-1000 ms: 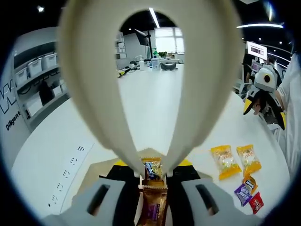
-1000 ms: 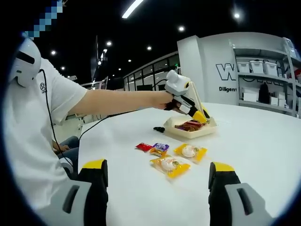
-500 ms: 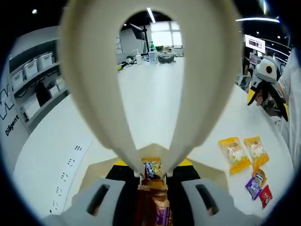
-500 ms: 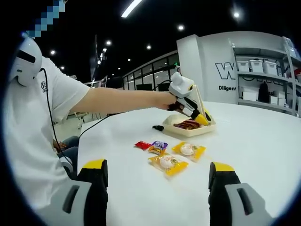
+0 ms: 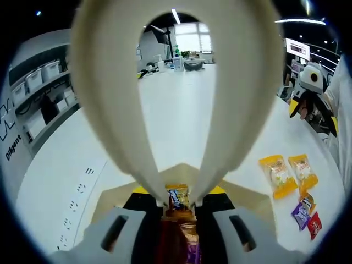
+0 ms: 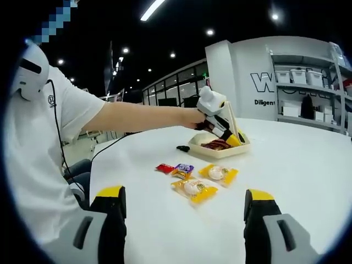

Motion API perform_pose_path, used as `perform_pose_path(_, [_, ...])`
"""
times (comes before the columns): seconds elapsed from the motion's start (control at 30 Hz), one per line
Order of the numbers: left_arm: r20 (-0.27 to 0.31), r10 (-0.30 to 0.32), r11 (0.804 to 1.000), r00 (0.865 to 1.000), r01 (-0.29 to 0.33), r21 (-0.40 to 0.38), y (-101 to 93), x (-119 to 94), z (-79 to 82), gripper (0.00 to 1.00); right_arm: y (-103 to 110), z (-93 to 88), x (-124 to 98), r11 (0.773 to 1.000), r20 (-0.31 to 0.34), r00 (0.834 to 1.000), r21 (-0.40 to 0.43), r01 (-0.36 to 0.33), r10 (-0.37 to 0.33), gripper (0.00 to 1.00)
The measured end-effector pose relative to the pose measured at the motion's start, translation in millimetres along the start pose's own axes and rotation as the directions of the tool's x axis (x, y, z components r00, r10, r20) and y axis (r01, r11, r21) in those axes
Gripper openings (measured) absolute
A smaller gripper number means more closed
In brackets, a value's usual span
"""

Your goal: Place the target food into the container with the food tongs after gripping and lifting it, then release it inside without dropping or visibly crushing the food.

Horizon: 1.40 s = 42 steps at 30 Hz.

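Lowered since a second ago, the left gripper (image 6: 234, 137) now hangs closer over the shallow cream plastic tray (image 6: 237, 150), where more dark wrappers already lie. It clamps the cream plastic food tongs (image 5: 176, 99), whose two broad arms converge to pinch a small brown-and-gold wrapped candy bar (image 5: 177, 197) at their tips; the tongs are nearly closed on it. In the left gripper view the bar sits straight ahead of the jaws, its long axis running along the tongs, directly above the tray's interior. Releasing looks like the next step, needing only a short drop. The right gripper (image 6: 186, 217) hovers with jaws wide apart and empty, well apart from the tray, with yellow-wrapped snack packets (image 6: 219, 174) between.
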State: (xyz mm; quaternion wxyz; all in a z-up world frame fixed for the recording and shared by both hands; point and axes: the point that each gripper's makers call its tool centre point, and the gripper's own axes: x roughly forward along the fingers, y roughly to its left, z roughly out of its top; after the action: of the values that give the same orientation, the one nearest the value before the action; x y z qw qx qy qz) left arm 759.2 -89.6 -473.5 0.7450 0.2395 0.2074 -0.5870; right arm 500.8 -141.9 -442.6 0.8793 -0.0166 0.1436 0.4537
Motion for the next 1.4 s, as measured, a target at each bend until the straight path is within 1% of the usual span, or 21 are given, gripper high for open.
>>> perform_pose_path(0.27, [-0.011,0.002,1.000,1.000,-0.002,0.010,0.5,1.2,-1.3,0.23,0.7,-0.7,-0.5,1.000,0.003,1.000,0.004,-0.003,0.003,0.89])
perform_pose_path(0.47, [-0.011,0.000,1.000,1.000,0.000,0.022,0.0,1.9,-0.3,0.21,0.2,-0.9,-1.1,1.000,0.005,1.000,0.006,-0.001,0.001,0.89])
perform_pose_path(0.57, [-0.020,0.001,0.998,1.000,0.000,0.059,-0.2,2.6,0.0,0.21,0.7,-0.6,-1.2,1.000,0.007,1.000,0.007,-0.002,0.002,0.89])
perform_pose_path(0.67, [-0.036,-0.002,0.993,0.999,0.006,0.115,-1.4,3.2,-0.5,0.21,0.7,-0.9,-1.5,1.000,0.007,1.000,0.009,-0.002,0.002,0.89])
perform_pose_path(0.93, [-0.048,-0.009,0.983,0.999,0.018,0.185,-1.0,4.0,1.9,0.21,1.2,-0.7,-1.2,1.000,0.006,1.000,0.007,-0.003,0.003,0.89])
perform_pose_path(1.1, [-0.034,-0.004,0.985,0.999,0.010,0.172,-0.7,3.9,6.3,0.23,1.5,-0.6,-1.3,1.000,0.005,1.000,0.007,-0.003,0.003,0.89])
perform_pose_path(1.17, [-0.027,0.003,0.986,1.000,0.002,0.166,0.2,0.8,8.5,0.24,1.4,-0.2,-1.6,1.000,0.006,1.000,0.007,-0.002,0.002,0.89])
perform_pose_path(1.3, [0.006,0.026,0.992,1.000,-0.026,0.126,3.9,-11.2,15.9,0.23,1.7,-0.3,-1.6,1.000,0.005,1.000,0.005,-0.003,0.003,0.89])
perform_pose_path(1.33, [0.026,0.031,0.994,0.999,-0.034,0.104,4.4,-17.4,19.9,0.23,2.3,-0.2,-1.3,1.000,0.005,1.000,0.004,-0.003,0.003,0.89])
perform_pose_path(1.4, [0.041,0.034,0.995,0.999,-0.038,0.091,3.8,-25.5,22.9,0.23,3.9,0.5,-0.5,1.000,0.007,1.000,0.003,-0.007,0.007,0.89])
